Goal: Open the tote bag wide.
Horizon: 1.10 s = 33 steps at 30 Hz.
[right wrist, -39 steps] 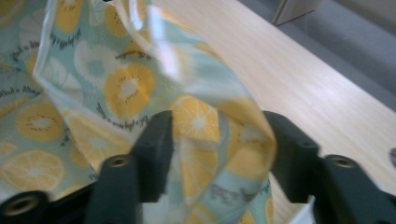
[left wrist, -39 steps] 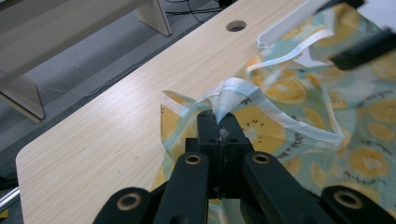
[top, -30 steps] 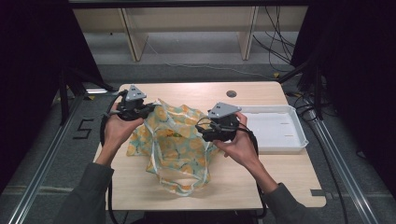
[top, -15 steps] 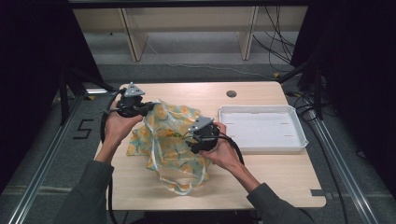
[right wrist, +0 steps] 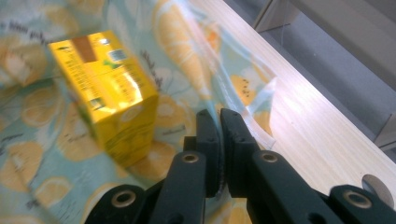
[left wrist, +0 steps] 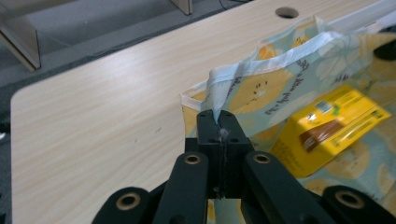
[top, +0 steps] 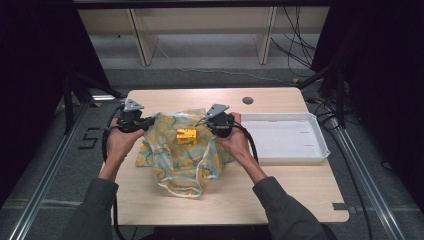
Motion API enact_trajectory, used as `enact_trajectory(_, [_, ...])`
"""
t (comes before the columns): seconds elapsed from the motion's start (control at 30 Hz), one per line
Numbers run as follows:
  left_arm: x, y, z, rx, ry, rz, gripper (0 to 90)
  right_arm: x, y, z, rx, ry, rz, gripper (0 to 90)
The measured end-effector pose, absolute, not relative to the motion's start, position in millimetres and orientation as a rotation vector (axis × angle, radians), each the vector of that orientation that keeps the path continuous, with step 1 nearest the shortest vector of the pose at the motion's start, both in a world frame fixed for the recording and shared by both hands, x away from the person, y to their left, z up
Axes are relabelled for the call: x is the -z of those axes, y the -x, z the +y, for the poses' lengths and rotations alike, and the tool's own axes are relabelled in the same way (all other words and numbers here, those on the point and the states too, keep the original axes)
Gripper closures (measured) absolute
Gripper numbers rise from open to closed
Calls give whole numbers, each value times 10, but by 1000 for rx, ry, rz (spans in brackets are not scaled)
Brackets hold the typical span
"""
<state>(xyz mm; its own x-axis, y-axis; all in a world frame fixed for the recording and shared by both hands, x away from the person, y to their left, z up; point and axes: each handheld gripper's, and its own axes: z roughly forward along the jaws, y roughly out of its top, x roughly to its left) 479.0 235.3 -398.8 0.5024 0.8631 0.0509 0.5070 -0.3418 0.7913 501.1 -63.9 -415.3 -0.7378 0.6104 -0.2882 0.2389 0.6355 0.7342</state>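
Yellow box (top: 186, 135) already sits inside the lemon-print bag (top: 182, 160) beside the white tray (top: 300, 159), left gripper (left wrist: 218, 122) clamped on bag's rim, right gripper (right wrist: 219, 122) just closed on opposite rim, lifting or closing left

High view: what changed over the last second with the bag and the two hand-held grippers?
The right hand-held gripper went to the bag's middle, then back to its right edge, and its jaws have just closed on the fabric there. A yellow box now lies on the lemon-print bag. The left hand-held gripper stays clamped on the bag's rim; the white tray is unmoved.
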Motion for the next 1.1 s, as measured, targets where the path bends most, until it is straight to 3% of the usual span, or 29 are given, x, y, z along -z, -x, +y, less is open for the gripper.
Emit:
enact_trajectory(0.2, [4305,-4818,2368,-579,-1998,1176,890,4241,-5162,-569,-892,-721,2353,793])
enact_trajectory(0.23, [4340,-4822,2364,-580,-2002,1182,891,4290,-5196,-549,-861,-744,2358,712])
enact_trajectory(0.27, [4395,-4831,2350,-574,-1994,1190,891,4290,-5196,-549,-861,-744,2358,712])
enact_trajectory(0.47, [4657,-4849,2328,-539,-2050,1217,890,4398,-5230,-566,-783,-798,2394,496])
enact_trajectory(0.67, [4750,-4833,2332,-507,-2057,1211,889,4319,-5040,-711,-880,-814,2406,393])
enact_trajectory(0.73, [4758,-4832,2324,-509,-2051,1216,889,4320,-5020,-723,-881,-801,2402,409])
enact_trajectory(0.77, [4764,-4833,2315,-504,-2043,1218,888,4330,-5004,-738,-874,-769,2411,465])
enact_trajectory(0.83, [4766,-4835,2309,-502,-2049,1218,885,4363,-5002,-750,-826,-741,2434,629])
enact_trajectory(0.87, [4767,-4837,2308,-508,-2052,1214,884,4415,-5035,-756,-793,-770,2434,765])
enact_trajectory(1.1, [4856,-4869,2284,-494,-2084,1224,882,4594,-5182,-726,-714,-851,2466,845])
